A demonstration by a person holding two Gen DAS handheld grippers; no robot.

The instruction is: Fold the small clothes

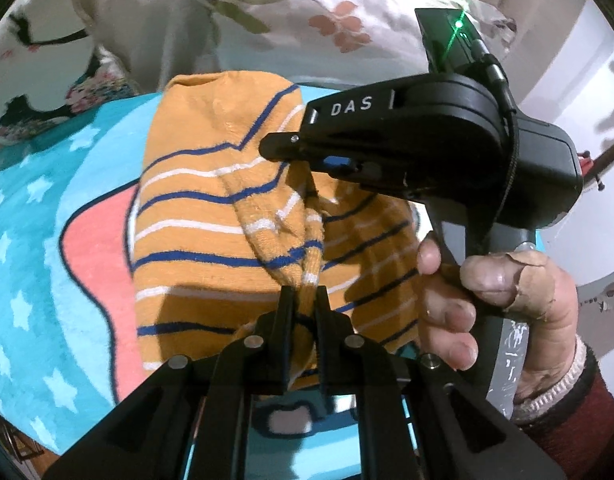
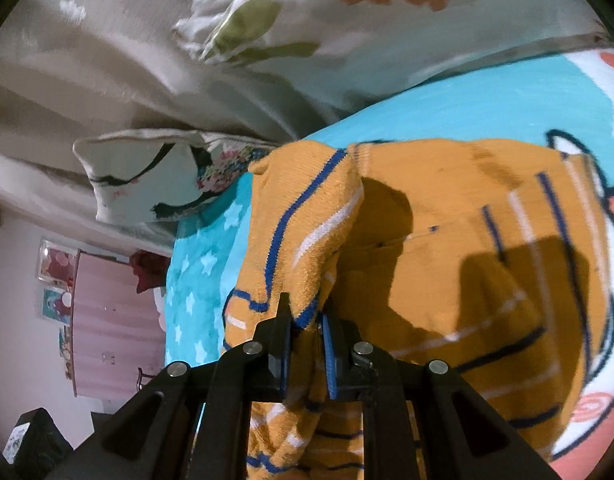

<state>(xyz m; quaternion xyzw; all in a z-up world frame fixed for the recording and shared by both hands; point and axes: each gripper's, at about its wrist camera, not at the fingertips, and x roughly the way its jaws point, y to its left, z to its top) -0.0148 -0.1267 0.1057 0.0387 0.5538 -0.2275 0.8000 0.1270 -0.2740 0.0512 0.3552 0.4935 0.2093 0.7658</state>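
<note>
Both tools — left tool (image 1: pixel 303 300), right tool (image 2: pixel 305 316) — pinch the striped garment (image 1: pixel 211 208).

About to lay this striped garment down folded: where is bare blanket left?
Free: turquoise star-print blanket left of the orange striped garment. Crowded: floral pillows behind it; right hand-held gripper and hand on its right.

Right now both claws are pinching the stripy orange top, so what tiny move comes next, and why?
Probably carry the pinched edge across and lay it on the flat part. The left claw and right claw each grip a bunched fold of the orange striped top, lifted above the rest lying on the blue star blanket.
</note>
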